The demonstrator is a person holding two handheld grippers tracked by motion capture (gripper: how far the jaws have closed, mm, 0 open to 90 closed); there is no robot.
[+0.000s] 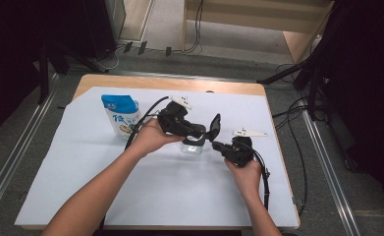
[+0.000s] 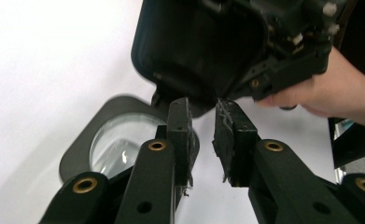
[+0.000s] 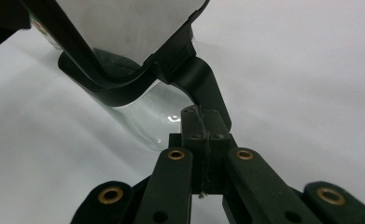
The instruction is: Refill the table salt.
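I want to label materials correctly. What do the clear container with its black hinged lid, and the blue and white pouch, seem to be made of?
Clear container: probably transparent plastic, perhaps glass; the white table cover shows through its glossy wall.
Black hinged lid: likely moulded plastic, smooth with a dull sheen and rounded edges.
Blue and white pouch: likely printed plastic film, glossy and slightly creased.

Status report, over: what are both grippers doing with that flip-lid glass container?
Right gripper shut on the lid tab, black lid raised. Left gripper open, nothing between its fingers. Glass container on the white sheet. Blue pouch stands apart.
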